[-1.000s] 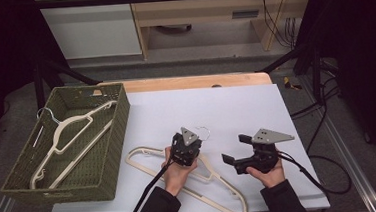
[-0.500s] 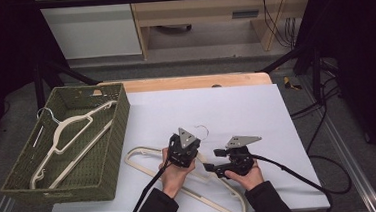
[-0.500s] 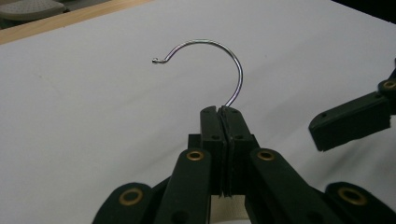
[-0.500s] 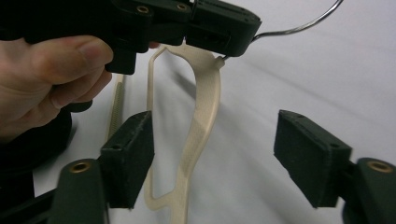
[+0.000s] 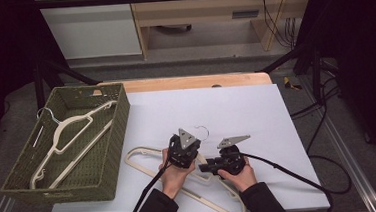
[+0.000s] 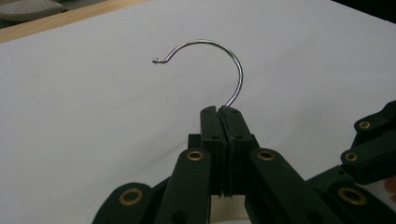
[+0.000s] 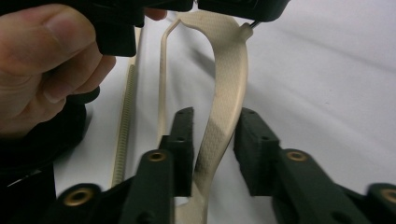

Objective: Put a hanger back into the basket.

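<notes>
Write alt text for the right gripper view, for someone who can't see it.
The right gripper, jaws apart and just closing, straddles the cream arm of a plastic hanger lying on the white table; its pads are not yet pressing on it. At upper left, a hand holds the left gripper near the hanger's neck.

Ahead of my grippers the white desk (image 5: 226, 108) lies bare up to its wooden far edge, so I can pass freely there and to the right. On my left the green woven basket (image 5: 110, 156) walls off that side. Close in, the cream plastic hanger (image 5: 144, 159) sprawls across the near desk under my hands.
</notes>
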Demonstrator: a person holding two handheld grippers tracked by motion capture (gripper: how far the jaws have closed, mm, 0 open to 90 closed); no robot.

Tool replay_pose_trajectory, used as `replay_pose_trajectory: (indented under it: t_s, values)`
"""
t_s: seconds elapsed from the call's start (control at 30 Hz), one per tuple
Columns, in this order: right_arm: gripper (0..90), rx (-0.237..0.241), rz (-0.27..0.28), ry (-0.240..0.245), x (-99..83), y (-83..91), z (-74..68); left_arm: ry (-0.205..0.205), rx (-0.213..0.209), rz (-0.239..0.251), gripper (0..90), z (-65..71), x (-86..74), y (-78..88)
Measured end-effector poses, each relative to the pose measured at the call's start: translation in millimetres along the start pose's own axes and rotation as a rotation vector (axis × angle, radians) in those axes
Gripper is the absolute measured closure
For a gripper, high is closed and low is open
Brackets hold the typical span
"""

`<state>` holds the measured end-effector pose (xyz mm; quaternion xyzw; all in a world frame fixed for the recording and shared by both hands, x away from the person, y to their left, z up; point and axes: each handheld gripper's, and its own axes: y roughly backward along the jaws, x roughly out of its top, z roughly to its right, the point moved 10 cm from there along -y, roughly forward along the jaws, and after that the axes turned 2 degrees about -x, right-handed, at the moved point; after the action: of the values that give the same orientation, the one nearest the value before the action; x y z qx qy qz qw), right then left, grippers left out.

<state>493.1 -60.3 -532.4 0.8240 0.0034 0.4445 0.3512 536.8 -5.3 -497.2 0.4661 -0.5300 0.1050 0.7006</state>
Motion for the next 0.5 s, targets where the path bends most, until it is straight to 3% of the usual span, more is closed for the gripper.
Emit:
replay_pose_trajectory:
  t_s: [0.2, 0.33, 0.5]
  values:
    - [74.2, 0.017, -0.011, -0.038, -0.4, -0.1, -1.4, -0.001, -0.007, 0.004, 88.5, 0.1, 0.3, 1.5]
    - [75.2, 0.028, -0.007, -0.044, 1.1, 2.1, -3.6, 0.006, -0.035, 0.018, 86.5, -1.0, 4.1, 8.2]
    - [76.5, 0.032, 0.006, -0.033, 3.8, 7.0, -6.2, 0.002, -0.076, 0.067, 61.9, -13.5, 21.5, 34.2]
